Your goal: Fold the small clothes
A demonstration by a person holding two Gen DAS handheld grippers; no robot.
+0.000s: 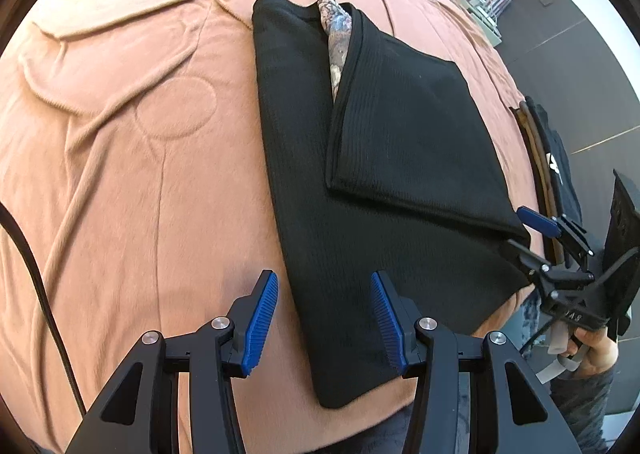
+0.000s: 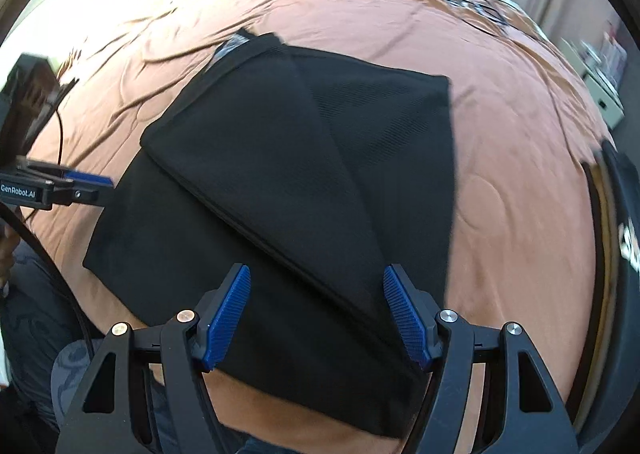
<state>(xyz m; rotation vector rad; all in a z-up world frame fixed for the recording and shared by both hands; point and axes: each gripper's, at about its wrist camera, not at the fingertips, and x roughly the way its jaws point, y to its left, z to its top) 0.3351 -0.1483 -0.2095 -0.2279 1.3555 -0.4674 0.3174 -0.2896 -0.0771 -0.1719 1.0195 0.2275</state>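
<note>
A wide bed under a rumpled salmon-pink quilted bedspread fills both views and carries everything else. Near its middle lies the black ribbed knit garment, spread flat, with one side folded over its own body so that a doubled panel rests on the half nearer the bed's edge; at the garment's far end a strip of patterned grey and brown fabric shows in the gap between the folded panel and the layer beneath. Off the bed's edge beside the garment hangs a dark cloth with white lettering, seen only in part. A thin black cable crosses the bedspread well away from the garment on its other side. The left tool hovers at the garment's near corner with its blue ribbed pads wide apart and nothing between them. The right tool hangs above the garment's near edge, spread just as wide and holding nothing; in the left wrist view it sits at the folded panel's corner
</note>
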